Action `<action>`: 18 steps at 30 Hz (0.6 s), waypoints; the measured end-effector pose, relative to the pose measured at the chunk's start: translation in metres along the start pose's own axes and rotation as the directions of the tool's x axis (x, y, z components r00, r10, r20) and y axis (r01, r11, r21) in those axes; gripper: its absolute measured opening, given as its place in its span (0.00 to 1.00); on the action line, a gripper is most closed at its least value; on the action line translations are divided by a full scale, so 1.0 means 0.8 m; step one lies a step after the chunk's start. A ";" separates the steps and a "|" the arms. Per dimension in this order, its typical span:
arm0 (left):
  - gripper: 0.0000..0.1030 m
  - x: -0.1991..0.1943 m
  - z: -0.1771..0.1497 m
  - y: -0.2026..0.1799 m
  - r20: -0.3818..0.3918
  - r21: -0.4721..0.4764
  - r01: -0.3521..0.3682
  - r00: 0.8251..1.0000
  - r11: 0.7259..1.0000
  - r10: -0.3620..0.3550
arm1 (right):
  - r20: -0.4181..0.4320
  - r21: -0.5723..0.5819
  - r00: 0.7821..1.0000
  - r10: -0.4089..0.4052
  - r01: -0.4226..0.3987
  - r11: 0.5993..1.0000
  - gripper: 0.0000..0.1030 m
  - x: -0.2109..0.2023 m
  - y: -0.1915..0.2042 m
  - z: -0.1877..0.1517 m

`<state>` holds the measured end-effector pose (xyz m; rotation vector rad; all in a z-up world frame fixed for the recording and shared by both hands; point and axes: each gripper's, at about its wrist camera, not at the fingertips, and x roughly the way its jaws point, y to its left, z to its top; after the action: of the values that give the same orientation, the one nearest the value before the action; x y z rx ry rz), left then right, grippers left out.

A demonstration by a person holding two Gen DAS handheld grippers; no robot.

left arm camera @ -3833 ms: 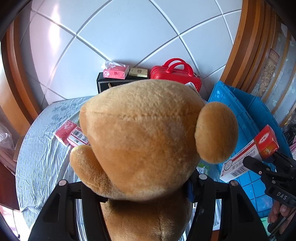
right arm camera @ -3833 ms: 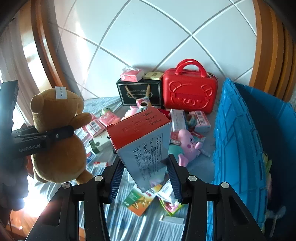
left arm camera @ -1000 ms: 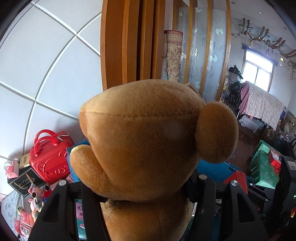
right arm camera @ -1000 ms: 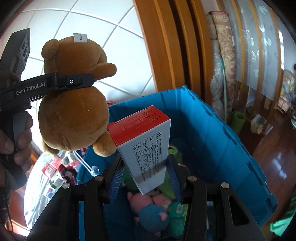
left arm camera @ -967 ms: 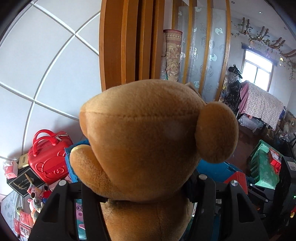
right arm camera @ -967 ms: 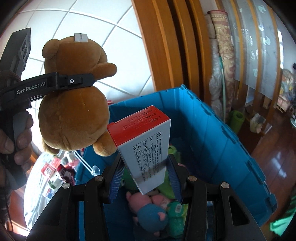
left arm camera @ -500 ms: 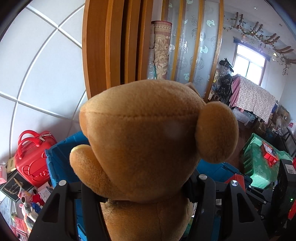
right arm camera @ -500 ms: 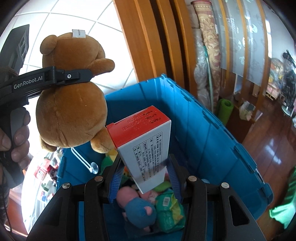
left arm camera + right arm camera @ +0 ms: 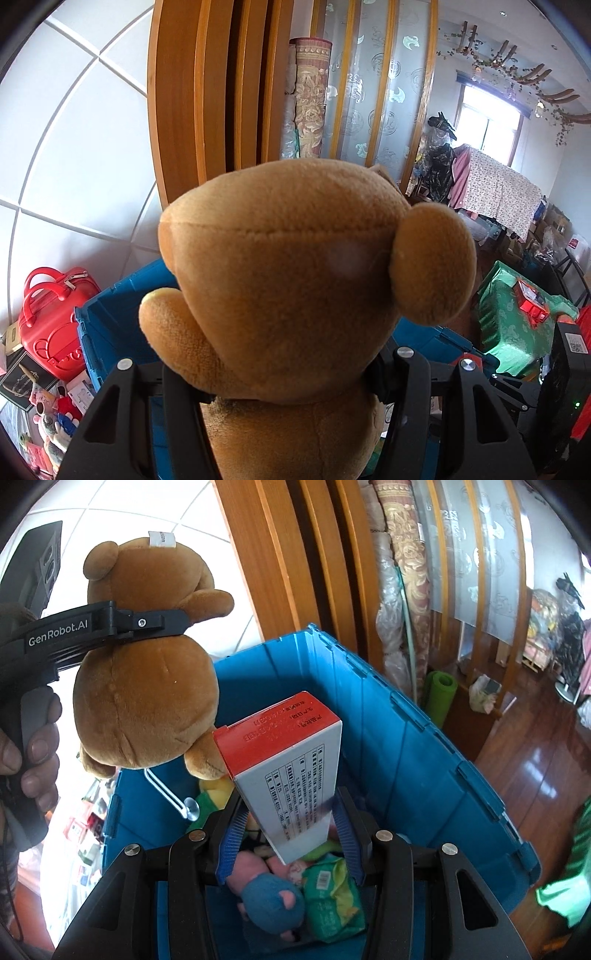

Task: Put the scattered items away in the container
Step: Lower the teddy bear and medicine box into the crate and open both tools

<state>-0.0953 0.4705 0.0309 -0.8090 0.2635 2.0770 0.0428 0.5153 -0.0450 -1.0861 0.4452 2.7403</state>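
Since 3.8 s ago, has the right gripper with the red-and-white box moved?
Yes. The right gripper, shut on the box, moved from above the cluttered table to over the blue crate.

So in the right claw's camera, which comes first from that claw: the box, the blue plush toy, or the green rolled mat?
1. Red-and-white box, held in the right claw.
2. Blue plush toy, just below, inside the blue crate.
3. Green rolled mat, far off beyond the crate, by the wooden screen.

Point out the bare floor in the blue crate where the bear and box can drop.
Bare floor in the blue crate shows along its left wall, below the teddy bear. The near right is crowded: blue-and-pink plush, green packet, under the red-and-white box.
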 end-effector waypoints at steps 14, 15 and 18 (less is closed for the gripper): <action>1.00 -0.004 -0.005 0.038 0.015 -0.107 -0.106 0.994 0.989 0.108 | 0.024 -0.011 1.000 -0.009 0.009 1.000 0.99 0.003 0.010 0.011; 1.00 -0.007 -0.007 0.041 0.014 -0.108 -0.107 0.994 0.988 0.109 | 0.022 -0.013 1.000 -0.005 0.006 1.000 0.99 0.004 0.010 0.011; 1.00 -0.009 -0.009 0.049 0.012 -0.114 -0.112 0.993 0.987 0.114 | 0.023 -0.021 1.000 0.002 -0.001 1.000 0.99 0.006 0.014 0.013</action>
<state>-0.1199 0.4387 0.0258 -0.8593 0.1870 2.2207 0.0302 0.5083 -0.0385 -1.0577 0.4152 2.7620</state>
